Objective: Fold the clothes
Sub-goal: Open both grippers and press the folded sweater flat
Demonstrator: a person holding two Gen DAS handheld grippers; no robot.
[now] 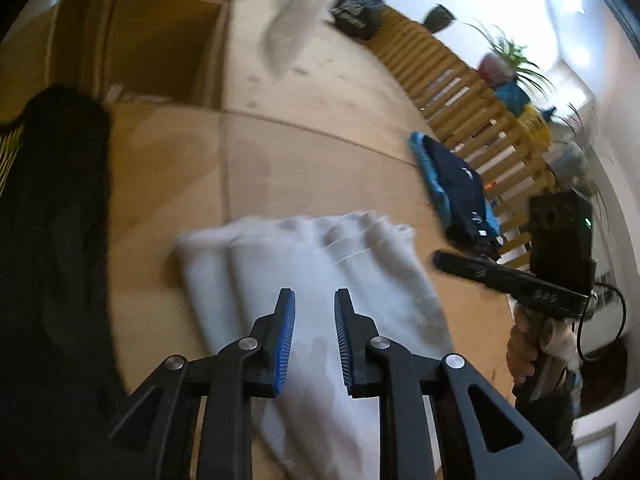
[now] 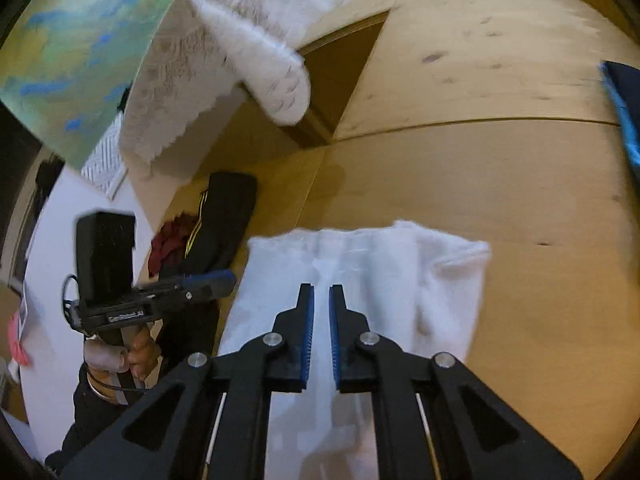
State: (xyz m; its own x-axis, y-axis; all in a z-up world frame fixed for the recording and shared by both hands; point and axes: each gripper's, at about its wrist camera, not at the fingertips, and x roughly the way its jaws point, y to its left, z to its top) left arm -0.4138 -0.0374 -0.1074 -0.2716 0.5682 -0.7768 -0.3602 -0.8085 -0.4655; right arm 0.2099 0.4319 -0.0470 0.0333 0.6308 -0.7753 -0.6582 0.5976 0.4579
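White cloth (image 1: 304, 272), a towel-like piece gathered into soft lengthwise folds, lies on the wooden table (image 1: 256, 160) directly beneath both grippers; it shows again in the right wrist view (image 2: 360, 272). Left gripper (image 1: 315, 300) hovers over it with jaws slightly spread and nothing between the blue pads. Right gripper (image 2: 321, 296) has its jaws nearly pressed together, a thin gap left, gripping nothing; a hand (image 1: 524, 352) holds its handle. Beyond the cloth, a folded navy and blue garment (image 1: 456, 192) rests near a slatted wooden rail (image 1: 460, 92). A black garment (image 2: 224, 216) lies at the table's edge, and a fluffy white rug (image 2: 224, 52) drapes over the far corner.
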